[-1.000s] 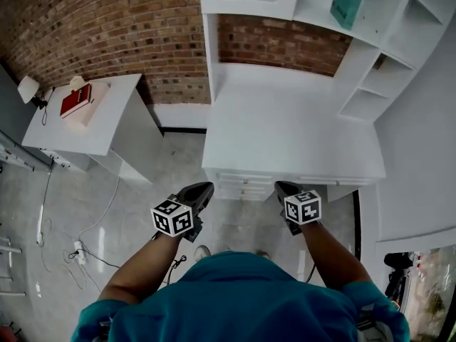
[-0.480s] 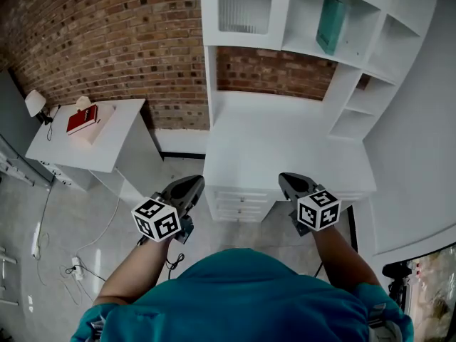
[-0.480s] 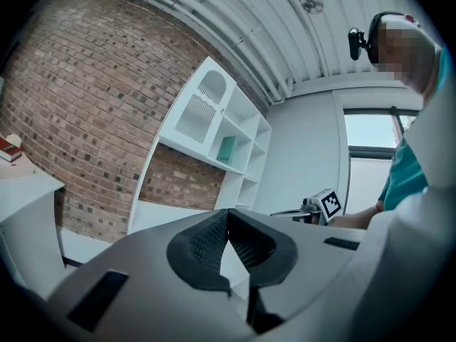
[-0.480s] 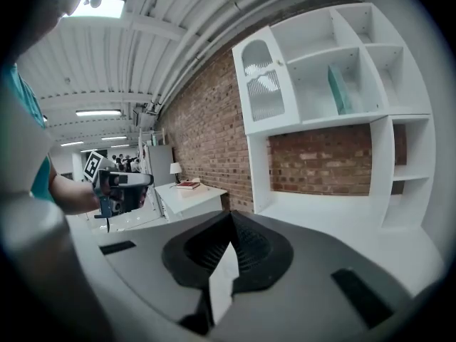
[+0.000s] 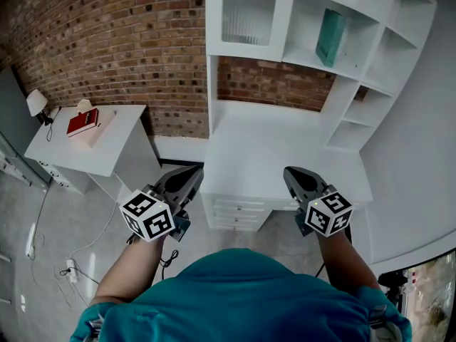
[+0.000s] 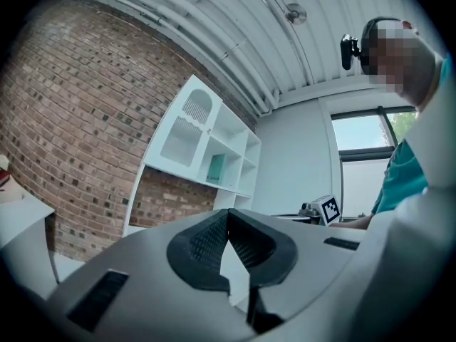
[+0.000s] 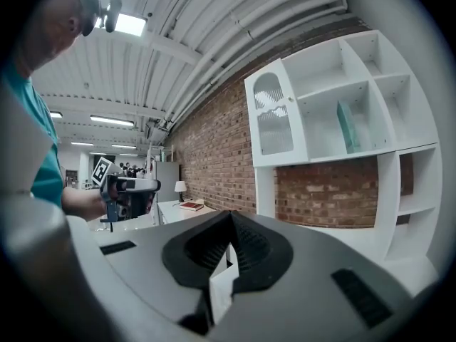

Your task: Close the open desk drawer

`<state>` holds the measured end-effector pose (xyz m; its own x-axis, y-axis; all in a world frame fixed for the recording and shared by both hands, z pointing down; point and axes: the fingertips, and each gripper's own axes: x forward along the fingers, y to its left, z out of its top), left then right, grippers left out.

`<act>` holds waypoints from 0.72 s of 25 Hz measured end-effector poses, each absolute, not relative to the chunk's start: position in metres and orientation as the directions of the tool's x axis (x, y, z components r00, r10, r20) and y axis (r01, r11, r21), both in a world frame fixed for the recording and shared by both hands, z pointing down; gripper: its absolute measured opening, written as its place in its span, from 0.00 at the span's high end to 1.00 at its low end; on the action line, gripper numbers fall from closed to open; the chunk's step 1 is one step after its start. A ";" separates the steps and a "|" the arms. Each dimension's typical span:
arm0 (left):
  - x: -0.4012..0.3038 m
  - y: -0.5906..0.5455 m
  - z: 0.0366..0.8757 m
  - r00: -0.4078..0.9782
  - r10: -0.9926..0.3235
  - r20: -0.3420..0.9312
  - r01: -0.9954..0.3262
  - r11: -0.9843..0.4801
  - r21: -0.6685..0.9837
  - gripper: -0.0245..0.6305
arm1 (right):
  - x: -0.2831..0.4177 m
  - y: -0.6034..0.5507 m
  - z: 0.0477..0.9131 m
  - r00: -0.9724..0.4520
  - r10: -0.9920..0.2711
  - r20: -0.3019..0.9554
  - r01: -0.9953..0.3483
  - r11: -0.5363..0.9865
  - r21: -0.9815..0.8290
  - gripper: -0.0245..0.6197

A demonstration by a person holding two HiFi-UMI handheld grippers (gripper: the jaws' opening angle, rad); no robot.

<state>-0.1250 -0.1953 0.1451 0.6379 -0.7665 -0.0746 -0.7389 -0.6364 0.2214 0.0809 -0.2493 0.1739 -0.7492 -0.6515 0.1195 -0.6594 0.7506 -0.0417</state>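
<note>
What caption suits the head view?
Shut and empty, the left gripper and right gripper hover before the drawers of the white desk.

Bright, even indoor light fills the room; the white desk (image 5: 285,148) shows no hard shadows or glare. A ceiling lamp (image 7: 128,24) glows upper left in the right gripper view, and a window (image 6: 360,132) shines at right in the left gripper view. Both gripper views bow heavily, with black corners; the head view is slightly soft.

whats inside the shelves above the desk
A teal book stands in one open cubby; the other open cubbies show nothing. The ribbed glass door at the left hides whatever is behind it.
</note>
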 end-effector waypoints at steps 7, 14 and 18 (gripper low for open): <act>-0.120 -0.196 0.134 0.644 -0.760 -0.087 -0.738 -0.648 0.190 0.94 | 0.078 -0.249 0.162 -0.757 -0.647 0.090 -0.651 0.759 -0.016 0.93; -0.114 -0.199 0.137 0.654 -0.752 -0.076 -0.730 -0.655 0.195 0.94 | 0.078 -0.251 0.161 -0.765 -0.639 0.080 -0.642 0.766 -0.031 0.93; -0.115 -0.199 0.138 0.651 -0.755 -0.076 -0.733 -0.652 0.193 0.94 | 0.078 -0.252 0.163 -0.762 -0.642 0.090 -0.645 0.764 -0.005 0.93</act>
